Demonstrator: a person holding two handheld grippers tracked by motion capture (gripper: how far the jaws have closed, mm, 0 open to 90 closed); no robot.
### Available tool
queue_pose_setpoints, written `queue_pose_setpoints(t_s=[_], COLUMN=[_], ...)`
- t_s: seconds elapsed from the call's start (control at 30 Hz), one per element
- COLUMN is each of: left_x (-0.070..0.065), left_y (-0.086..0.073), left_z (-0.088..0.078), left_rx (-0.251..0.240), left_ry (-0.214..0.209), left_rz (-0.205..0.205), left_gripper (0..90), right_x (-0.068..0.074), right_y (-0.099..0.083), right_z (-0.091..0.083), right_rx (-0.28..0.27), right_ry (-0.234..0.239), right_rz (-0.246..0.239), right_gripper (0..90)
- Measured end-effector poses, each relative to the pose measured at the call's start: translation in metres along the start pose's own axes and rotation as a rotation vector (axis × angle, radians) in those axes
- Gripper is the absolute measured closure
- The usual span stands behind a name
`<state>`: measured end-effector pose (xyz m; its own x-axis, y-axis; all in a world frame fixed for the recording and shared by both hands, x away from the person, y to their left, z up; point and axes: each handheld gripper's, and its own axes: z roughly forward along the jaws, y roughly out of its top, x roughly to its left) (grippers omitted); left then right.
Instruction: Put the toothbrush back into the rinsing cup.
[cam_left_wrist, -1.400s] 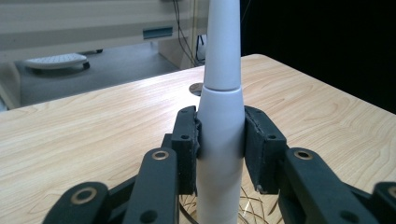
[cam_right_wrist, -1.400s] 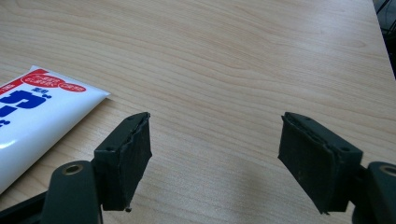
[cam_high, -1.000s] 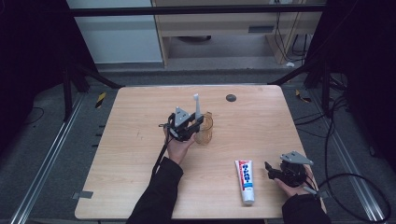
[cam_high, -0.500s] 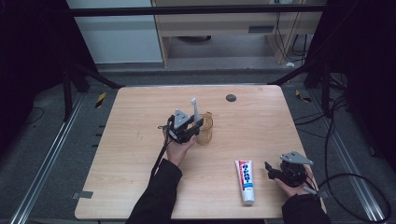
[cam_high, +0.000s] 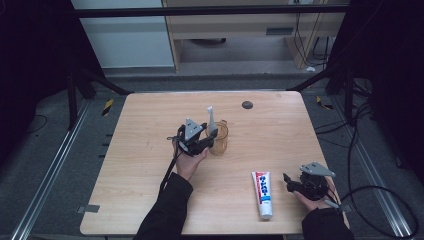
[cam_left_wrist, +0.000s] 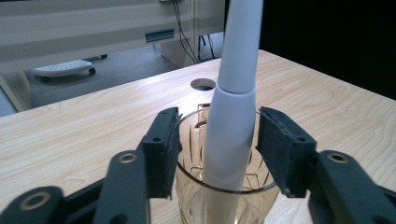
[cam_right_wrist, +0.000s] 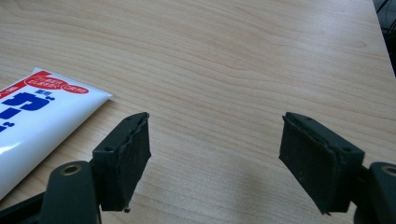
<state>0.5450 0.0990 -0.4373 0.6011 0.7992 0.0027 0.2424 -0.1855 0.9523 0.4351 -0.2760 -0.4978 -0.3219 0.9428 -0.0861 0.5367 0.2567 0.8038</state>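
Left gripper (cam_left_wrist: 215, 144) jaws slightly apart around toothbrush (cam_left_wrist: 233, 93) in amber cup (cam_high: 219, 137) mid-desk; right gripper (cam_right_wrist: 215, 158) wide, empty; a nudge could tip cup.

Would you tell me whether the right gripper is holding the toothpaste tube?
No: the right gripper is open over bare wood, and the toothpaste tube lies off beside one finger.
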Motion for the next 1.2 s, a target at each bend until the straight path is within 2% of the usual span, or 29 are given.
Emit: queue_pose_setpoints(t_s=[0.4,0.47,0.5,0.53,0.67,0.8,0.9,0.97,1.1,1.2], left_x=[-0.002,-0.001,-0.001,0.001,0.005,0.011,0.016,0.023,0.033,0.039], left_y=[-0.005,-0.006,-0.006,-0.005,-0.005,-0.012,-0.017,-0.023,-0.031,-0.039], left_z=[-0.025,-0.036,-0.036,-0.045,-0.06,-0.074,-0.083,-0.094,-0.11,-0.123], left_rx=[0.06,0.093,0.093,0.109,0.114,0.122,0.131,0.146,0.165,0.173], left_ry=[-0.013,-0.005,-0.005,0.005,0.016,0.016,0.021,0.045,0.068,0.082], left_rz=[-0.01,0.009,0.009,0.021,0.049,0.048,0.044,0.031,0.018,0.004], left_gripper=[39.6,38.7,37.8,36.7,35.5,34.3,34.3,34.2,33.3,33.1], right_x=[0.001,0.002,0.002,0.002,0.002,0.004,0.005,0.006,0.008,0.009], right_y=[0.002,0.003,0.003,0.004,0.004,0.005,0.006,0.006,0.006,0.008], right_z=[-0.002,-0.005,-0.005,-0.006,-0.006,-0.009,-0.009,-0.009,-0.011,-0.012], right_rx=[0.004,-0.002,-0.002,-0.003,0.0,-0.011,-0.002,-0.002,0.002,-0.002], right_ry=[0.01,0.014,0.014,0.017,0.023,0.027,0.037,0.046,0.066,0.074], right_rz=[0.03,0.035,0.035,0.035,0.039,0.038,0.045,0.038,0.049,0.039], right_gripper=[23.4,23.4,23.4,23.4,24.3,25.0,26.3,27.0,31.8,34.5])
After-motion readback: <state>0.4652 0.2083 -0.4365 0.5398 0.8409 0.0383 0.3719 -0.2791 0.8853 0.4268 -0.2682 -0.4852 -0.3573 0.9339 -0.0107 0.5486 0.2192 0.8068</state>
